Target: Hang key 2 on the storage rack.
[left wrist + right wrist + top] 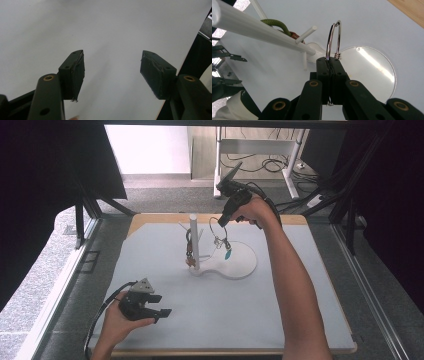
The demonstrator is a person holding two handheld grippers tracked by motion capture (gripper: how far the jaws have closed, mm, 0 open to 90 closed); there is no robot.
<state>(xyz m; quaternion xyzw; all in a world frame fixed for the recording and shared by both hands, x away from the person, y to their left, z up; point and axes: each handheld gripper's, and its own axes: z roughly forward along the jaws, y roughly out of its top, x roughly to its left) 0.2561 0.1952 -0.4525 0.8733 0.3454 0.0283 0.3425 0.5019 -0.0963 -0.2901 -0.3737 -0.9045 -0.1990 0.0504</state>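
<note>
A white stand [194, 242] with thin pegs rises from a white base plate [240, 265] at the table's back middle. A dark keychain with a reddish charm [189, 251] hangs on it; in the right gripper view it appears as a green loop [277, 24] on the post [249, 27]. My right gripper [221, 222] is shut on a silver key ring [333, 37], held in the air just right of the stand, with a teal charm [228, 254] dangling below. A peg [306, 34] points toward the ring. My left gripper [159, 306] rests open near the table's front left, nothing between its pads [79, 75].
The grey mat [240, 305] covers a wooden table [295, 220]. Dark frame bars [350, 220] flank both sides. A desk leg and cables [265, 165] lie on the floor beyond the far edge.
</note>
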